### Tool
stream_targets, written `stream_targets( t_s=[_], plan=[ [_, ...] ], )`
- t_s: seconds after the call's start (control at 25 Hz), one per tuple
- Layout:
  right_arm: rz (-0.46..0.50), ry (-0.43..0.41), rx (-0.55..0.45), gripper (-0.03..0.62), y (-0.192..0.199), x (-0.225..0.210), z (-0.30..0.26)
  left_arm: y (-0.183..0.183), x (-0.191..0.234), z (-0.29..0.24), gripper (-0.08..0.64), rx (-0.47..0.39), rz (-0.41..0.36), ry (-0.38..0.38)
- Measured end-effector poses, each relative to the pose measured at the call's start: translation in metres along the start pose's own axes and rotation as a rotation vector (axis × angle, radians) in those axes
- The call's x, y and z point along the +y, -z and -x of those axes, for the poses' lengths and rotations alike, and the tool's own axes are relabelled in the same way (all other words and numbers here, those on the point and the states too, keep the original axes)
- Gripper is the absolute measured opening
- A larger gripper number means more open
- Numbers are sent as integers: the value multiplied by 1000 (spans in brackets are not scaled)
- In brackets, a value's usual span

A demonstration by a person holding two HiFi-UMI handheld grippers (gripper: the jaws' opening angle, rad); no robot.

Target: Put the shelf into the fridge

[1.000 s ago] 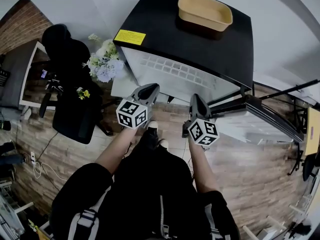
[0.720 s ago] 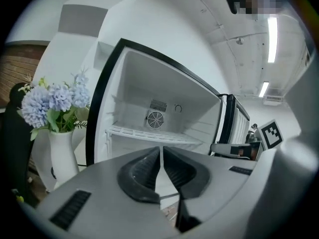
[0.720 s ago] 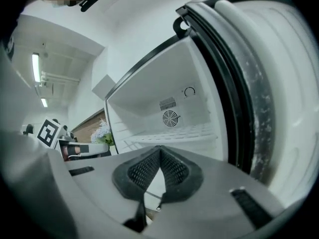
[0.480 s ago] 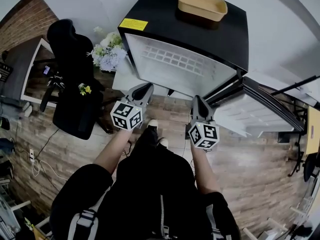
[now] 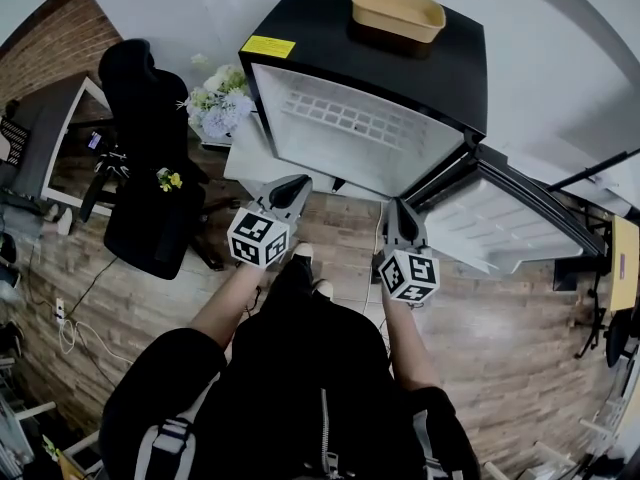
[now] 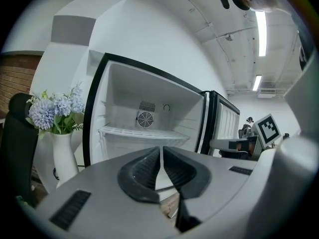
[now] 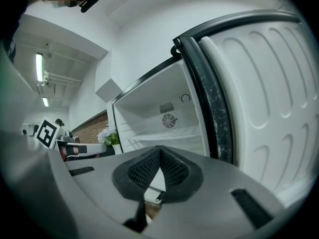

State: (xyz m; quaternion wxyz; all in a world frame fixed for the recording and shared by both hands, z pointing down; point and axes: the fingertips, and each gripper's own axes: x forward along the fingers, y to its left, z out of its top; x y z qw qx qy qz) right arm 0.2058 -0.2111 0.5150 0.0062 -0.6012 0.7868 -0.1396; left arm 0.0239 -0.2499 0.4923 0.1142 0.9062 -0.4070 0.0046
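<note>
A small black fridge [image 5: 300, 23] stands open in front of me, its door [image 5: 520, 223] swung out to the right. A white wire shelf [image 5: 345, 123] lies level inside the white compartment; the same shelf [image 6: 144, 132] sits below the back fan in the left gripper view, and the right gripper view has the shelf [image 7: 169, 133] too. My left gripper [image 5: 297, 185] and right gripper [image 5: 403, 210] hover side by side just before the opening, not touching it. Both are shut, left gripper [image 6: 161, 151] and right gripper [image 7: 160, 151], with nothing between the pads.
A yellow tub [image 5: 397, 10] rests on the fridge top. A vase of pale flowers [image 5: 218, 103] stands at the fridge's left, with a black office chair [image 5: 150, 168] beyond it. The door's inner liner [image 7: 264, 98] fills the right side. Wooden floor lies underfoot.
The fridge interior has come into fuller view as the head view shifted. Both grippers stayed shut and drifted only slightly in front of the opening.
</note>
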Motion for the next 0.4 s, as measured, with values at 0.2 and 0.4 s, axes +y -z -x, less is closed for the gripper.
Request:
stream_targets(
  t_s=[0.2, 0.4],
  plan=[
    [-5, -8, 5, 8, 3, 1, 2, 2, -4, 2, 40, -1, 13, -4],
    [-18, -14, 10, 8, 8, 4, 2, 8, -3, 5, 40, 4, 25, -11]
  ],
)
